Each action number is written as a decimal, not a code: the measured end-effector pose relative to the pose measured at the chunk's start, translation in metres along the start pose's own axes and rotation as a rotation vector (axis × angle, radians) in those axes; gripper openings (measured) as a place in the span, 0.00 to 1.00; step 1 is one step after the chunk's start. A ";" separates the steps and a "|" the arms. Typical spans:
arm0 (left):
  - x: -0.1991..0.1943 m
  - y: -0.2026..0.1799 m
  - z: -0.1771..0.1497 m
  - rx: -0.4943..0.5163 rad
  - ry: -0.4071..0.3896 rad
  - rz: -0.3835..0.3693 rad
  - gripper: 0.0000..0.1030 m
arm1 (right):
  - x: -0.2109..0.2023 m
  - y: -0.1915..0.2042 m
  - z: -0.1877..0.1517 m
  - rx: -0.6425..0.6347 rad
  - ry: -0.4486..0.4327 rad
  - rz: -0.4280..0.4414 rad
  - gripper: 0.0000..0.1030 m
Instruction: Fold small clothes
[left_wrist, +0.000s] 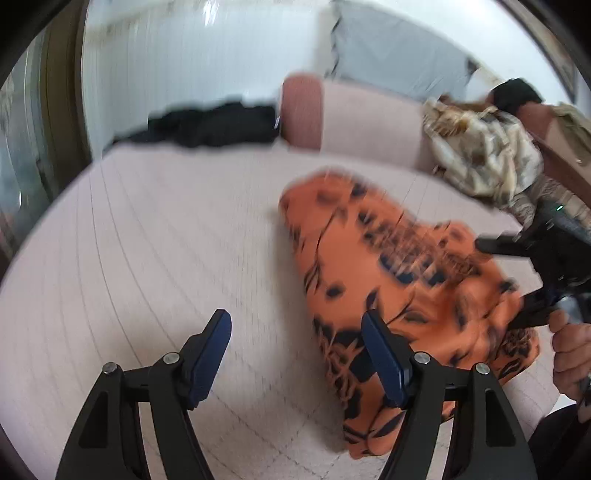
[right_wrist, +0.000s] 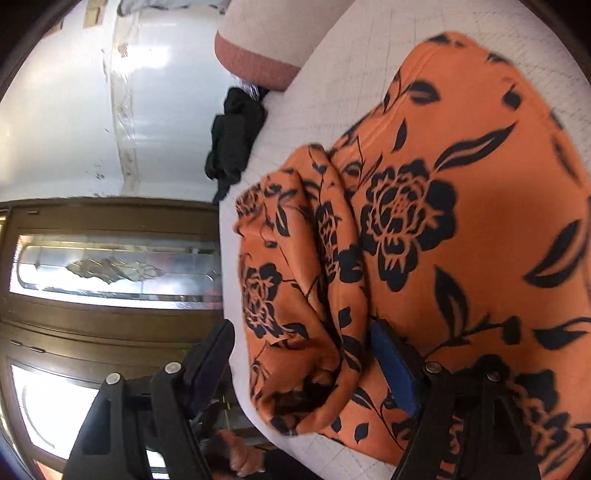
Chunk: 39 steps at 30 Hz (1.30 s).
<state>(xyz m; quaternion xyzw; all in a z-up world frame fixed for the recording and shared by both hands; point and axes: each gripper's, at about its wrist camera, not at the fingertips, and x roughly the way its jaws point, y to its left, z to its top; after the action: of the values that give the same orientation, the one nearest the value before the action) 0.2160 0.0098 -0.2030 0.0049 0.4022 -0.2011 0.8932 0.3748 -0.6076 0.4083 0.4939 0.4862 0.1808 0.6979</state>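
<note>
An orange garment with a black flower print (left_wrist: 399, 280) lies on a pale quilted cushion surface (left_wrist: 147, 240), partly folded into a long shape. My left gripper (left_wrist: 297, 332) stands open just above the surface at the garment's near left edge; its pads touch nothing. In the right wrist view a bunched fold of the garment (right_wrist: 303, 288) lies between the wide-apart fingers of my right gripper (right_wrist: 301, 332), and the pads do not press on it. The right gripper (left_wrist: 498, 284) also shows open at the garment's right side, with a hand (left_wrist: 569, 350) on its handle.
A black garment (left_wrist: 207, 125) lies at the far edge of the surface beside a pink-ended bolster (left_wrist: 303, 110). A beige patterned pile of cloth (left_wrist: 487, 158) sits at the back right. Past the near edge stands a wooden door with glass panels (right_wrist: 110, 266).
</note>
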 end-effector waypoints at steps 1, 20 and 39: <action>-0.001 0.001 -0.002 -0.005 -0.003 -0.008 0.71 | 0.006 0.001 0.000 -0.001 0.006 -0.001 0.77; -0.023 -0.010 -0.001 -0.005 -0.122 -0.142 0.71 | 0.003 0.059 -0.034 -0.318 -0.220 -0.159 0.18; 0.012 -0.053 -0.011 0.064 0.017 -0.122 0.75 | -0.106 -0.023 -0.028 -0.064 -0.237 -0.186 0.75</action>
<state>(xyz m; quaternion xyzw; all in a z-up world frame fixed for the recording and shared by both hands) 0.1959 -0.0414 -0.2110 0.0108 0.4025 -0.2679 0.8753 0.2963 -0.6814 0.4404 0.4422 0.4380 0.0712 0.7795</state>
